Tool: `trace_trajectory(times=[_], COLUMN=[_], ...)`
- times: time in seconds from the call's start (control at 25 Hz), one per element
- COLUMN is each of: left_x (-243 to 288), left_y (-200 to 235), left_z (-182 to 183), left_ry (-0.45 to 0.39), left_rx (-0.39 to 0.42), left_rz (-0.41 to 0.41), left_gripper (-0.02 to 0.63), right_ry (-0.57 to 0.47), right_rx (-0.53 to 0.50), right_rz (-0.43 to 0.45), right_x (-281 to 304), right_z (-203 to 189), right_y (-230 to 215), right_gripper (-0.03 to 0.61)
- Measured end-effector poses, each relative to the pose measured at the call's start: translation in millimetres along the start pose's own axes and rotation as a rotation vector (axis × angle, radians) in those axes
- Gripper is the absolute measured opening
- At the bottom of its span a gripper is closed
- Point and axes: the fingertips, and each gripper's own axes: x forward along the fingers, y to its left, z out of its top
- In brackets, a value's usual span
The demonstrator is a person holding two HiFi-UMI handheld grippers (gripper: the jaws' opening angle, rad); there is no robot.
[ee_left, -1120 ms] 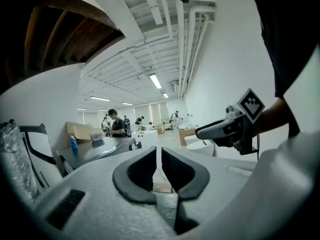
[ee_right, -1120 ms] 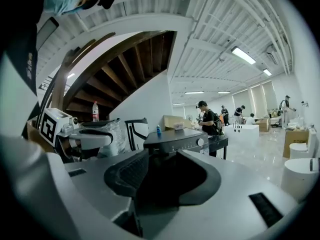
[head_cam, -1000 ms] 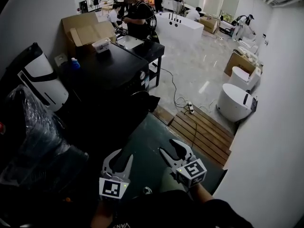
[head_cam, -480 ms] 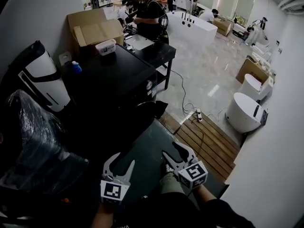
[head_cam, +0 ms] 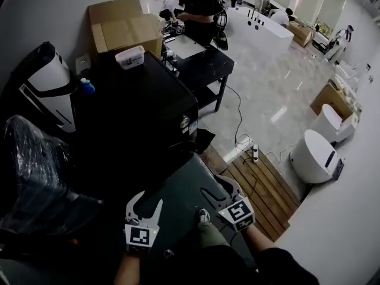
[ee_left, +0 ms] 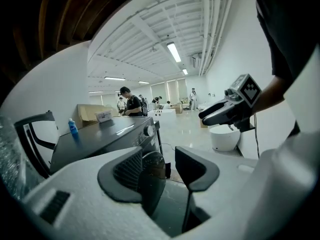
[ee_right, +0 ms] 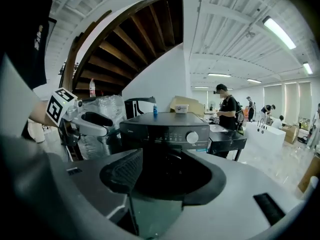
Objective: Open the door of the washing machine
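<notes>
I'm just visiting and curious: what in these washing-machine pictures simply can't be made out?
- Washing machine front: head view, too dark and steep for detail.
- Door edges: right gripper view, covered by the right gripper, whose empty jaws are opening.
- Control panel print: right gripper view, too small.
- Plastic-wrapped bundle: head view, cut off by the left edge.

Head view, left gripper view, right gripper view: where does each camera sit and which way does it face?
Head view: on the person's head, looking steeply down at the washing machine; left gripper and right gripper show.
Left gripper view: on that gripper, along its open, empty jaws toward the machine; right gripper shows.
Right gripper view: on that gripper, jaws opening, empty, facing the machine's front; left gripper shows.
Shared: blue bottle atop the machine.
</notes>
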Motion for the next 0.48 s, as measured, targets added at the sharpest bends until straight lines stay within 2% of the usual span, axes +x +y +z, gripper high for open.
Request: trace_trajectory(times=[0.24, 0.48], left_x=[73, 137], left_y=[10, 30], left_z=[-3, -27], left_ry=[0.072, 0.134], left_rx=[0.021, 0.066], left_rz=[0.051, 0.099], left_gripper=[0.198, 0.207], right_ry=[0.066, 0.122], right_rx=[-0.073, -0.104], right_rz=[0.106, 0.189], right_x=[52, 111], right_z=[-14, -49], right_y=[-55, -91], right_gripper=[0.253, 0.255])
